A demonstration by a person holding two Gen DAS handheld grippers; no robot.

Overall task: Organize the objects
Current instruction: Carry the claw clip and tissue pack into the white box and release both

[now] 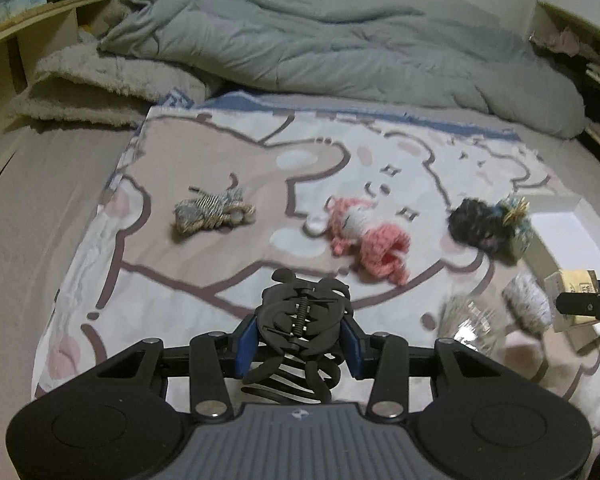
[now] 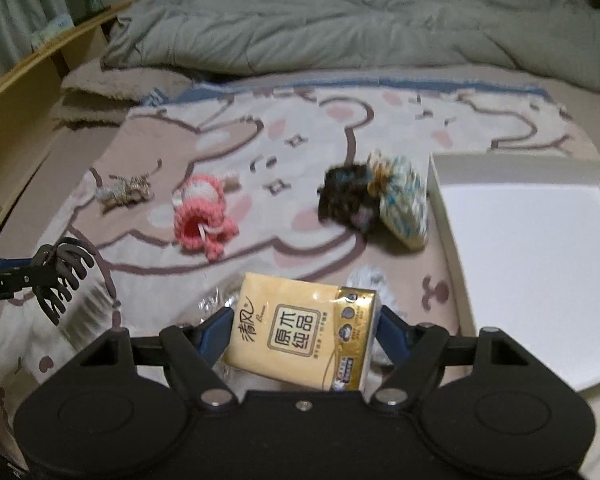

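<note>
My left gripper [image 1: 300, 342] is shut on a black hair claw clip [image 1: 302, 320], held above the patterned blanket [image 1: 204, 152]. The clip [image 2: 62, 276] also shows at the left edge of the right wrist view. My right gripper [image 2: 304, 334] is shut on a yellow tissue pack [image 2: 296, 328], its blue pads pressing both sides, also lifted off the blanket. On the blanket lie a striped knitted toy [image 1: 212, 212], a pink knitted toy [image 1: 364, 236], a dark fuzzy item [image 2: 344, 196] and a blue-and-white pouch [image 2: 402, 200].
A shallow white box [image 2: 520, 240] stands open on the right of the bed. A clear plastic piece [image 1: 472, 328] and a white fluffy item [image 1: 528, 300] lie below the grippers. A grey duvet [image 1: 320, 40] is bunched at the back, with a wooden shelf [image 1: 28, 28] on the left.
</note>
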